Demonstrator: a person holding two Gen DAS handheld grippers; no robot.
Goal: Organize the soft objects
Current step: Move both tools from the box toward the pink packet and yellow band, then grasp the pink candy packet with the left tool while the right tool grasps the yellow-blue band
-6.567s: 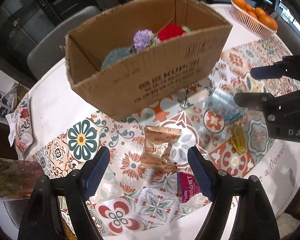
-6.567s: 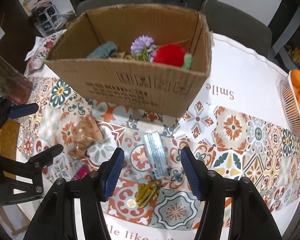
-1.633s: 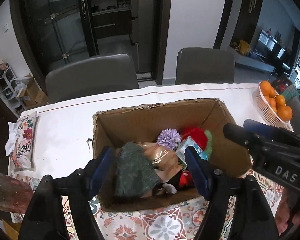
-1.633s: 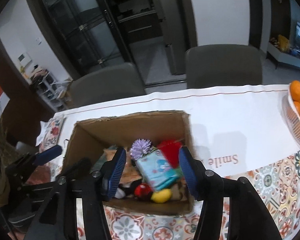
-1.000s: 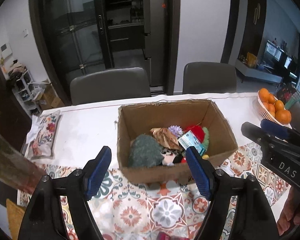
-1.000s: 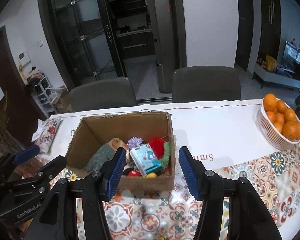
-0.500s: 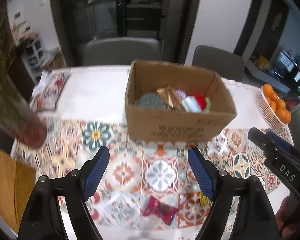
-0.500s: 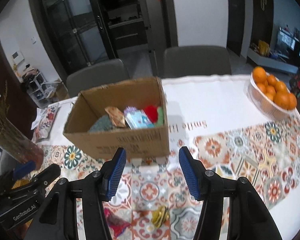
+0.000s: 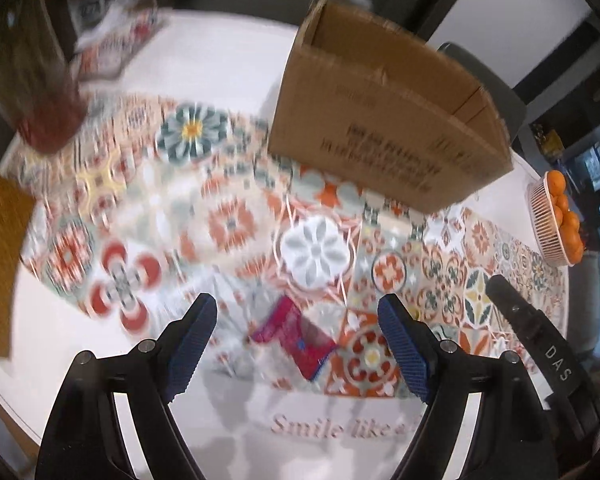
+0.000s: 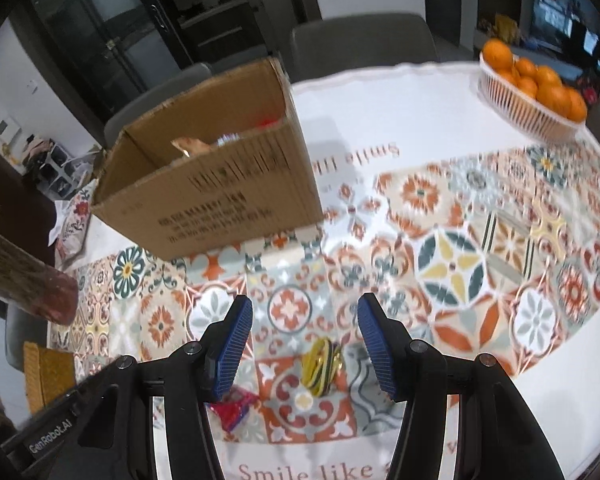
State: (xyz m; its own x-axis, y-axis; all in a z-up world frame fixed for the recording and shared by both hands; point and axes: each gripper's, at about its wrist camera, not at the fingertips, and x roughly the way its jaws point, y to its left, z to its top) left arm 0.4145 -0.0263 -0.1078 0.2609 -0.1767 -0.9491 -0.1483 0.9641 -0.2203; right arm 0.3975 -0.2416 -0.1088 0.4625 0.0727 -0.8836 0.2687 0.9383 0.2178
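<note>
Left claw [image 9: 298,334] has just been opening, jaws wide and empty; the red packet [image 9: 294,338] lies on the desk [image 9: 228,64] right below and between them. Right claw [image 10: 305,344] half open, empty, the yellow bundle [image 10: 321,365] under it. Box [image 10: 236,184] sits beyond both (some contents peeking over the rim).

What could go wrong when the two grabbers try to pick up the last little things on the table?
1. The red packet lies flat on the cloth, so the open left hand-held gripper, whose jaws have just been opening, might pinch the tablecloth too.
2. The yellow item is small; the open right hand-held gripper could knock it aside.
3. Both things lie close together, so the grippers might bump.
</note>
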